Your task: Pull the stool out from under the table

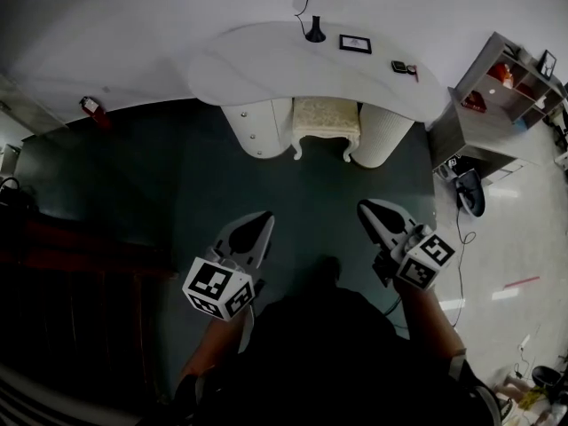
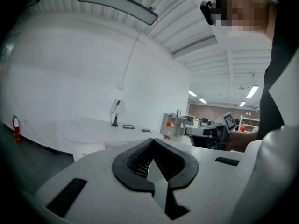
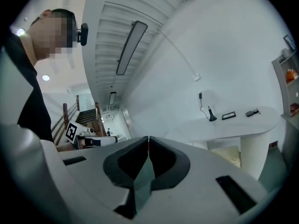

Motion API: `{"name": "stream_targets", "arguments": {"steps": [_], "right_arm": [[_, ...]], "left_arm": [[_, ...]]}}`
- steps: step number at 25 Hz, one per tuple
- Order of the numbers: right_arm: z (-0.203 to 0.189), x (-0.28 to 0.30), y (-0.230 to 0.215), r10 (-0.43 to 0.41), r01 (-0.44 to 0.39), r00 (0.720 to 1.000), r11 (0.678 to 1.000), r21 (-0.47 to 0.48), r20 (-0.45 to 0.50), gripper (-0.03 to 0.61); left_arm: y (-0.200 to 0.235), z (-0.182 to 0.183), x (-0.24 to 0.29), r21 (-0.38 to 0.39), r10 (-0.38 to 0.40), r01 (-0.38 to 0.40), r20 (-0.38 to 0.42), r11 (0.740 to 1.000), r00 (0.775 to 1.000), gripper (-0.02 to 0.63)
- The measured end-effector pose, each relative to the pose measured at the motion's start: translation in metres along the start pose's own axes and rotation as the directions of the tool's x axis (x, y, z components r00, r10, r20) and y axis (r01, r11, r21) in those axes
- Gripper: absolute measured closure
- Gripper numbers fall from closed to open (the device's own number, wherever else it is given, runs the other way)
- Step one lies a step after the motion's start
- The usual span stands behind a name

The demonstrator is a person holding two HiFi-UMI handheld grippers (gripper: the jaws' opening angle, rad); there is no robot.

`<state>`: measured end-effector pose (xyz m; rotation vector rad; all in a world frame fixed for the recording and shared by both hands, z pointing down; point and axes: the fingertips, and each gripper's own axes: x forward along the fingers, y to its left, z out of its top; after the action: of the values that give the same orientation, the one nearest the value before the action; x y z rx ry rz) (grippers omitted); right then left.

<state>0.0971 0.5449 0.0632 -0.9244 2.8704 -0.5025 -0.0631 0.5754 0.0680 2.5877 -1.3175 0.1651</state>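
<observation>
The stool [image 1: 326, 115] has a textured cream cloth seat; the table [image 1: 257, 60] looks smooth and matt.

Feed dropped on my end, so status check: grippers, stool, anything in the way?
Left gripper and right gripper both shut, empty, short of the stool. Stool tucked under table, untouched. Dark floor ahead shows no obstacle.

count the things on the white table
3: a black stand at the back, a picture frame right of it, a small dark gadget near the right end. Tinier items may escape view.
</observation>
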Motion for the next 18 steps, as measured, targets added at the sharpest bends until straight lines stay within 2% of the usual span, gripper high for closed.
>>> {"name": "stream_targets", "arguments": {"steps": [4, 7, 10, 18], "right_arm": [[0.022, 0.016, -0.027, 0.024, -0.026, 0.999, 0.999, 0.045, 0.039, 0.561], [0.026, 0.015, -0.055, 0.009, -0.01, 0.999, 0.999, 0.037, 0.032, 0.561], [0.028, 0.009, -0.083, -0.006, 0.003, 0.999, 0.997, 0.077, 0.031, 0.561], [0.012, 0.006, -0.13, 0.003, 0.002, 0.999, 0.994, 0.107, -0.044, 0.561]], "left_arm": [[0.013, 0.014, 0.038, 0.01, 0.006, -0.006, -0.022, 1.0, 1.0, 0.601], [0.019, 0.02, 0.07, 0.01, 0.002, -0.001, -0.045, 1.0, 0.999, 0.601], [0.017, 0.024, 0.1, 0.011, -0.014, 0.014, -0.065, 1.0, 0.998, 0.601], [0.015, 0.023, 0.143, -0.008, -0.006, 0.005, -0.075, 1.0, 0.997, 0.601]]}}
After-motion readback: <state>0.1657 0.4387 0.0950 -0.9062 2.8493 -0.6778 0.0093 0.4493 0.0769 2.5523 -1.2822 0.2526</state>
